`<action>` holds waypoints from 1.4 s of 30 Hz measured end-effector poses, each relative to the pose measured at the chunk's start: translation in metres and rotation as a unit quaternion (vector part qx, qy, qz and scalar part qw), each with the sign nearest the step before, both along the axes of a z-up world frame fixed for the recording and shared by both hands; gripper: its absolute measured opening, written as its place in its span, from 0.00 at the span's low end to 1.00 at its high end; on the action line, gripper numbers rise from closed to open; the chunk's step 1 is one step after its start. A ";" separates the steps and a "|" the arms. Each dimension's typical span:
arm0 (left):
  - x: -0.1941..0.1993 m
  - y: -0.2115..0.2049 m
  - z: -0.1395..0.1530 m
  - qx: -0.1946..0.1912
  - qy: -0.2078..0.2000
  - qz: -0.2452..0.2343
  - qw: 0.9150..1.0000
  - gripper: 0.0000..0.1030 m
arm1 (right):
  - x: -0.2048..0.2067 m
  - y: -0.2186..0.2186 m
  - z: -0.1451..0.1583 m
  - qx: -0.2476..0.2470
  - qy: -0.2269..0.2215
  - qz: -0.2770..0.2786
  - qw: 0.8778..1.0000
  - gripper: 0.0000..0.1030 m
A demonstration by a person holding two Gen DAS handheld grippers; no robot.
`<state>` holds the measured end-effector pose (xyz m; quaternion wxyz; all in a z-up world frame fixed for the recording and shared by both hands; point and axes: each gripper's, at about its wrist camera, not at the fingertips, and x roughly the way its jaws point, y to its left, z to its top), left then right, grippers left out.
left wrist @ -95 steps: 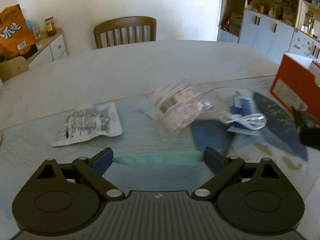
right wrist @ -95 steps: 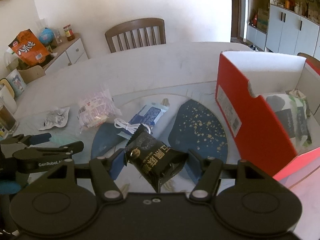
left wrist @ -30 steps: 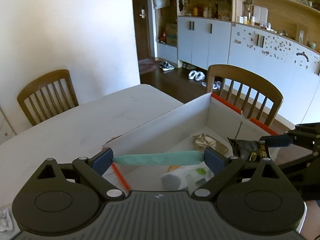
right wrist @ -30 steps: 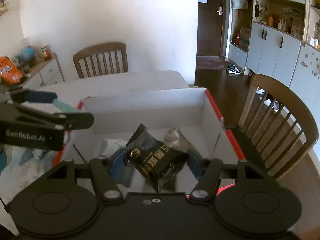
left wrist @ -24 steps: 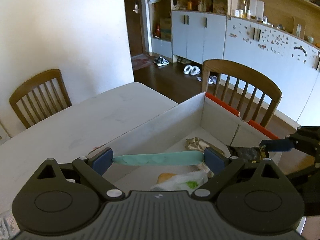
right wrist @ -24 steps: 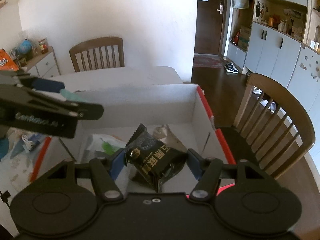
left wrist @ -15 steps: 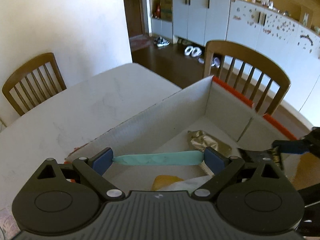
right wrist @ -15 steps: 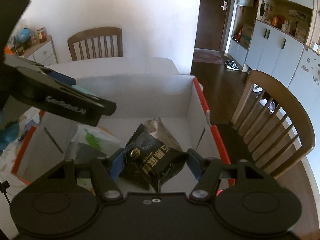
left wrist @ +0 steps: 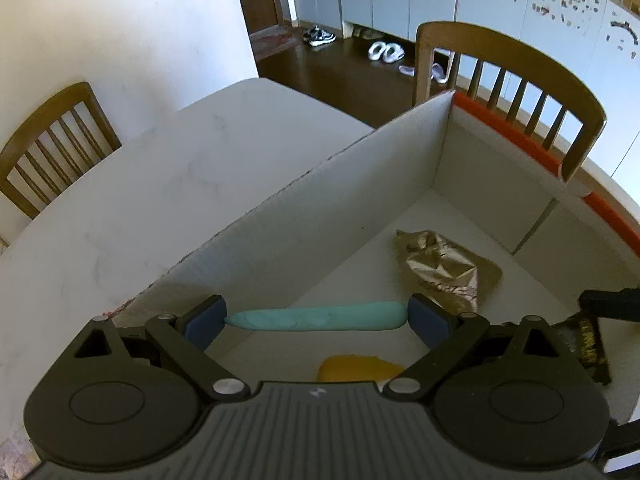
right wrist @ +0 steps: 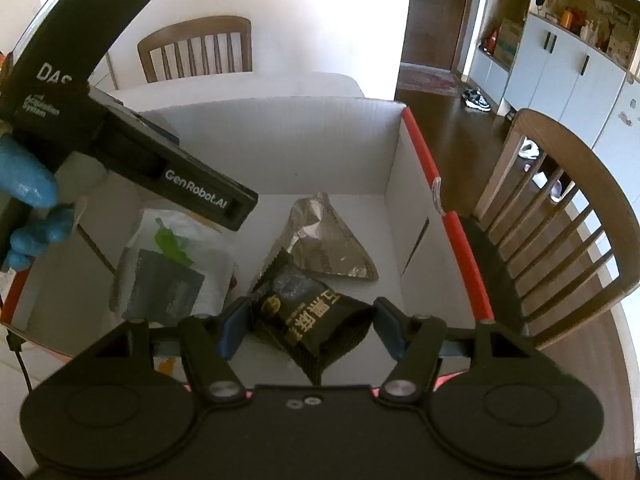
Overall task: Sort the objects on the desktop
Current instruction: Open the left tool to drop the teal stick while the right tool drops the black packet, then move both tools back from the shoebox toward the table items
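Both grippers hang over the red-edged box (right wrist: 460, 236): left gripper (left wrist: 316, 318) clamps a teal pouch (left wrist: 316, 318), right gripper (right wrist: 306, 330) clamps a black snack packet (right wrist: 308, 320). Best release low, clear of the silver wrapper (right wrist: 324, 240).

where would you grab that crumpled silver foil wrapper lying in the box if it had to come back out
Probably from straight above, since the box walls block any side approach. The silver foil wrapper lies flat as a rough triangle on the box floor; its raised crumpled ridge near the narrow tip gives the fingers something to pinch, while the flat wide edge hugs the cardboard.
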<state>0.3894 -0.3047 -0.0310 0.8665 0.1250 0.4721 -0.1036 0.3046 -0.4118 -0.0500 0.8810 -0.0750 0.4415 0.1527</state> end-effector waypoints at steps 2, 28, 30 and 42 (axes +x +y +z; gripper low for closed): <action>0.001 0.001 -0.003 0.004 0.006 0.001 1.000 0.95 | 0.001 -0.001 0.000 0.003 0.001 -0.001 1.000 0.66; -0.023 0.021 0.025 -0.050 -0.018 0.024 0.998 0.99 | -0.021 -0.009 0.025 0.049 -0.029 0.002 0.998 0.88; -0.027 0.022 0.029 -0.052 -0.024 0.021 0.998 0.99 | -0.023 -0.009 0.028 0.052 -0.032 0.001 0.998 0.88; -0.069 0.041 0.054 -0.080 -0.039 0.014 0.996 0.99 | -0.037 0.000 0.049 0.078 -0.041 0.006 0.996 0.88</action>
